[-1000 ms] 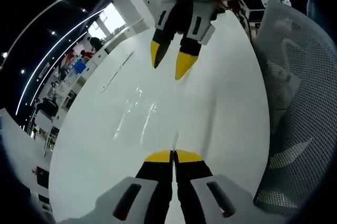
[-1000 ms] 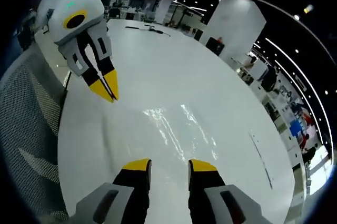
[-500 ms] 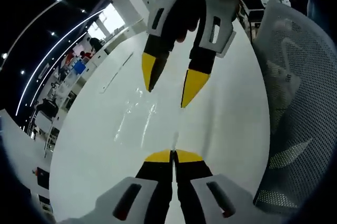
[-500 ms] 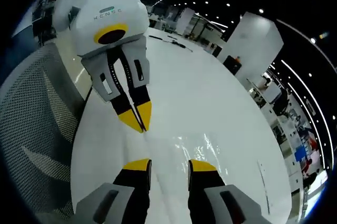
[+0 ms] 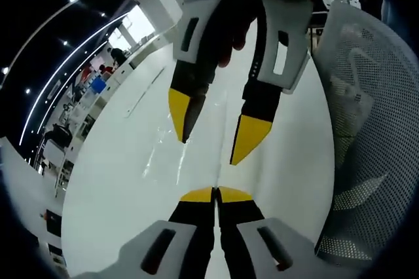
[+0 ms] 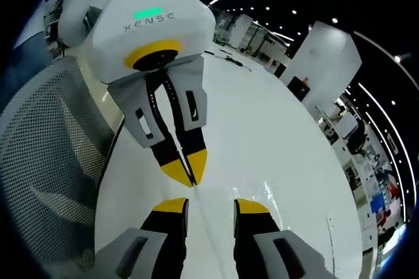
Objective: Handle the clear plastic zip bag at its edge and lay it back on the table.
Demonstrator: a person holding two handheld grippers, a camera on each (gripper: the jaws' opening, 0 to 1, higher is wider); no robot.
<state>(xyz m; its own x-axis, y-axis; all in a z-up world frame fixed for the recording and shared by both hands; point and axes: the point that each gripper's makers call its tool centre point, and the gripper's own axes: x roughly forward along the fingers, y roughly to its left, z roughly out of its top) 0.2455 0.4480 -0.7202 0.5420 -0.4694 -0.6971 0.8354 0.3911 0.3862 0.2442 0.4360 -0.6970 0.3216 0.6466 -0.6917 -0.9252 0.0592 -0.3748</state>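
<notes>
The clear plastic zip bag (image 5: pixel 159 150) lies on the white table (image 5: pixel 98 187) and shows mostly as faint glints (image 6: pixel 263 191). My left gripper (image 5: pixel 215 194) is shut, and a thin raised crease of the bag's film runs up from its tips. It also shows in the right gripper view, where the left gripper (image 6: pixel 188 173) points down from the upper left with its tips pressed together. My right gripper (image 6: pixel 211 207) is open, its jaws standing to either side of the crease just below the left tips. In the left gripper view, the right gripper (image 5: pixel 214 136) hangs open close above my left jaws.
A grey mesh office chair (image 5: pixel 373 128) stands at the table's edge, also seen as the chair (image 6: pixel 46 161) beside the left gripper. A thin dark strip (image 5: pixel 147 89) lies farther out on the table. An office with desks and people lies far behind.
The right gripper has moved in close to the left gripper's tips, staying open. The left gripper has stayed shut in the same place.
</notes>
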